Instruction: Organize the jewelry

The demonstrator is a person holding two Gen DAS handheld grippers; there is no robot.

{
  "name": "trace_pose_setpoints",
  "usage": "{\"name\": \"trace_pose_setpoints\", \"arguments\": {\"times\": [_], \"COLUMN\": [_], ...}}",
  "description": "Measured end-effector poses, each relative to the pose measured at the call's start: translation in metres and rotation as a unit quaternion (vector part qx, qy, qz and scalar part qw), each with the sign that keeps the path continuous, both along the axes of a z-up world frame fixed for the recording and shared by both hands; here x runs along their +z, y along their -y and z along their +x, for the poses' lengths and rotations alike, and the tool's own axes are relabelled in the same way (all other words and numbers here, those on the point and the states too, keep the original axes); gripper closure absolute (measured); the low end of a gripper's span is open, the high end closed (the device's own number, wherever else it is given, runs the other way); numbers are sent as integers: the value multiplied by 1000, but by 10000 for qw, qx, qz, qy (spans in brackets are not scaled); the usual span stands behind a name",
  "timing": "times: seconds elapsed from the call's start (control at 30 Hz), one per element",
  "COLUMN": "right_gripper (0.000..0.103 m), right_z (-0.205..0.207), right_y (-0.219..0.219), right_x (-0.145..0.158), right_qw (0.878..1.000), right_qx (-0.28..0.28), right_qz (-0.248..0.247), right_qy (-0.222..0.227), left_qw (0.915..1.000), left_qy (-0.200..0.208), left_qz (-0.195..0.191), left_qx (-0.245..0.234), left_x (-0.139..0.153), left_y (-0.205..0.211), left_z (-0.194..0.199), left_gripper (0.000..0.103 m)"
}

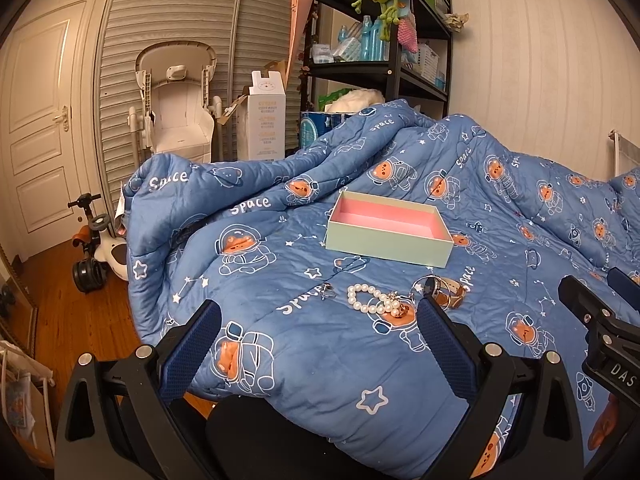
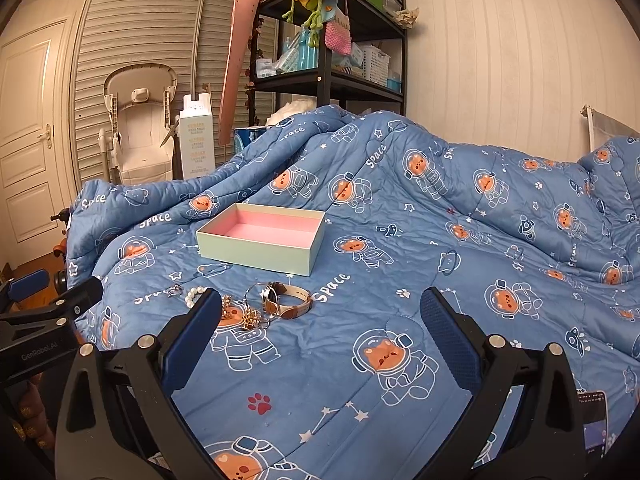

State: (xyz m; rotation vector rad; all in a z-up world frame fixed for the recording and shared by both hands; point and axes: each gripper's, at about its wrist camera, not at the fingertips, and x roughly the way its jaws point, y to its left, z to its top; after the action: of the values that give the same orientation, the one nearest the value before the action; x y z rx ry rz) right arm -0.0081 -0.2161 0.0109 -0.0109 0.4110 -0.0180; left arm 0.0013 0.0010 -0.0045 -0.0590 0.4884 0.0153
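I hold my left gripper (image 1: 318, 314) above the blue space-print quilt (image 1: 320, 360), jaws spread wide and gripping nothing. My right gripper (image 2: 320, 304) is likewise wide apart and unloaded. The shallow pale-green cardboard box with pink lining (image 1: 388, 230) sits open on the quilt. Just in front of it lie a small silver ring (image 1: 326, 291), a white pearl bracelet (image 1: 366, 298), gold-toned pieces (image 2: 250, 316) and a tan-strap wristwatch (image 2: 286, 300), close together.
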Motion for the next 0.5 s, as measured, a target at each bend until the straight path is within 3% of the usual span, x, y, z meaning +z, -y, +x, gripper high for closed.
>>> {"name": "trace_pose_setpoints", "arguments": {"times": [0.5], "right_gripper": [5], "right_z": [1], "right_y": [0], "right_x": [1], "right_qw": [10000], "right_qx": [-9], "right_qz": [5], "right_qy": [-5], "left_qw": [10000], "left_qy": [10], "left_qz": [7], "left_qx": [-7], "left_x": [0], "left_y": [4], "left_z": [1], "left_gripper": [7]}}
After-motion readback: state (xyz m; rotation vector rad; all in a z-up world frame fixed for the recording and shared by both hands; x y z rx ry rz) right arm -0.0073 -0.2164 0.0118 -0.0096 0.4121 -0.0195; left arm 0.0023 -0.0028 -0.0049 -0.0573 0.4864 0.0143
